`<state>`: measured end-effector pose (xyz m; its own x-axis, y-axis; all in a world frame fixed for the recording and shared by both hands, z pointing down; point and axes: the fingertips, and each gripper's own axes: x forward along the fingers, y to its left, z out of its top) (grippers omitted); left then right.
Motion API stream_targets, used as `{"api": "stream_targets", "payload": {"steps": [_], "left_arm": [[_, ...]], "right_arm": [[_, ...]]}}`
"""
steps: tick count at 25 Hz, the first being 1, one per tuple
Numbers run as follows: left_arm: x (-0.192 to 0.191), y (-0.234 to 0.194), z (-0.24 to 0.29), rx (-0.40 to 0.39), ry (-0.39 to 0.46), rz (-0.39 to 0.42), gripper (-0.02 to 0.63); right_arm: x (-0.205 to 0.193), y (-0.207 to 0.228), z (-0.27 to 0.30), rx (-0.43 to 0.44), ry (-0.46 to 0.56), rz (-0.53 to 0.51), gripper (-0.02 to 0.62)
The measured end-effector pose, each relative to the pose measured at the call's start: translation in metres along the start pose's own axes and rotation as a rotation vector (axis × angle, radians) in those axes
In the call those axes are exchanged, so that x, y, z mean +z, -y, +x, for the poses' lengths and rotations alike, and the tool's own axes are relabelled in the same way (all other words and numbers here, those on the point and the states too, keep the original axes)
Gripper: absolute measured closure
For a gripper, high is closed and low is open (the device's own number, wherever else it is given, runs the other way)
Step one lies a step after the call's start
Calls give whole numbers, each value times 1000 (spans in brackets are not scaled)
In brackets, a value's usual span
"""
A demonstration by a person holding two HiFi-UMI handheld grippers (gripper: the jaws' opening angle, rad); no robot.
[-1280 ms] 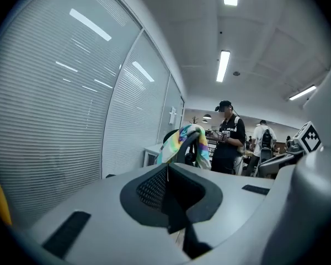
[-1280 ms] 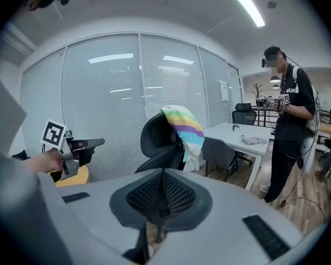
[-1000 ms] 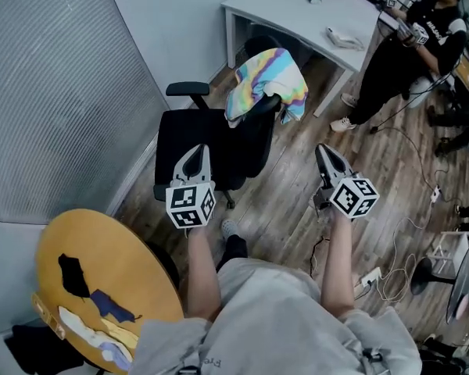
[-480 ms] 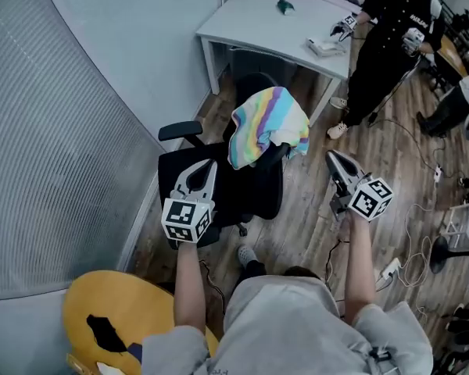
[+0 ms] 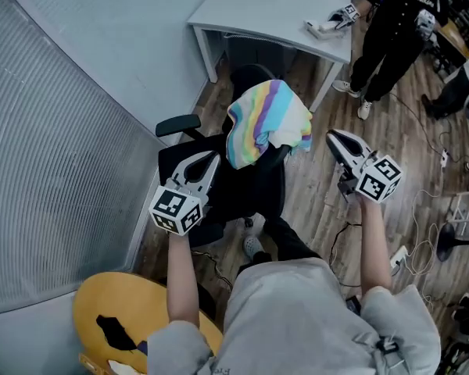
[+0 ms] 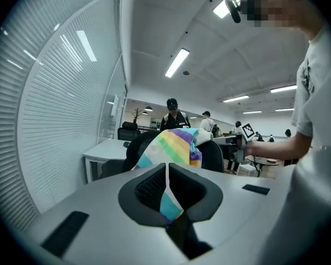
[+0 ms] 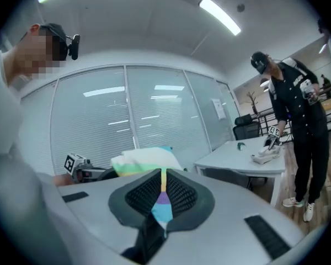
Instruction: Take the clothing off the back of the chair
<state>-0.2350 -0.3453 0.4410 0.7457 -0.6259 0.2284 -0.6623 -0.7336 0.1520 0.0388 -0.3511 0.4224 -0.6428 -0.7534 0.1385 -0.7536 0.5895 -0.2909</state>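
I held my left gripper (image 5: 205, 161) and right gripper (image 5: 334, 138) fully closed on nothing, both near the chair (image 5: 242, 190) (a black office one), the striped clothing (image 5: 266, 119) draped over its back, the counter (image 5: 250, 14) beyond.

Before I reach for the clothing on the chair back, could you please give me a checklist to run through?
1. Striped clothing draped over the chair back: ok.
2. Left gripper open for a grasp: not ok, jaws together, nothing held.
3. Right gripper open: not ok, jaws together, nothing held.
4. Grippers at the clothing: not ok, both short of it.
5. Bystander clear of the chair: ok, standing by the desk.
6. Clothing free of snags on the chair: cannot tell.
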Motion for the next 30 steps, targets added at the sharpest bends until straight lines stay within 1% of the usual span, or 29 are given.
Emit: {"api": "stream_targets", "payload": {"steps": [1,2,3,4,7,10,12,14,17,19,20,21,23,25,26,28,30], "left_arm": [[-1,-1,4,-26,-2,1,574],[0,-4,8,-47,1,-7,567],[0,-8,11,-67,8,-23,545],[1,-11,14,-91,16,-41,505],[5,-7,23,-198,38,-65,390],[12,-3,39,-289,64,-71,344],[12,-1,52,-334,49,-66,315],[10,5,63,-394,20,-47,285],[8,21,70,-516,-22,-15,261],[0,34,73,-593,-87,39,258],[-4,38,76,-614,-124,69,256],[-8,38,81,-618,-153,92,256],[-9,28,92,-583,-175,113,255],[-7,16,101,-545,-186,127,241],[-7,14,104,-545,-197,136,236],[-8,15,111,-577,-224,160,226],[-9,16,117,-625,-242,162,217]], "right_arm": [[7,7,2,-4,30,0,564],[11,12,6,13,47,3,546],[12,15,10,46,46,4,504],[11,15,16,89,33,-4,470],[7,14,30,208,-13,-54,389],[10,15,42,313,-29,-71,291],[11,11,49,392,-38,-90,260],[9,7,56,466,-50,-111,240],[2,-3,63,589,-93,-112,218],[-5,-8,67,661,-135,-117,204],[-11,-9,71,680,-162,-134,202],[-17,-9,77,687,-194,-157,202],[-29,-6,88,683,-246,-200,202],[-35,-5,97,700,-265,-195,204],[-36,-6,99,716,-268,-180,204],[-38,-9,103,743,-271,-158,204],[-39,-10,106,762,-268,-145,204]]}}
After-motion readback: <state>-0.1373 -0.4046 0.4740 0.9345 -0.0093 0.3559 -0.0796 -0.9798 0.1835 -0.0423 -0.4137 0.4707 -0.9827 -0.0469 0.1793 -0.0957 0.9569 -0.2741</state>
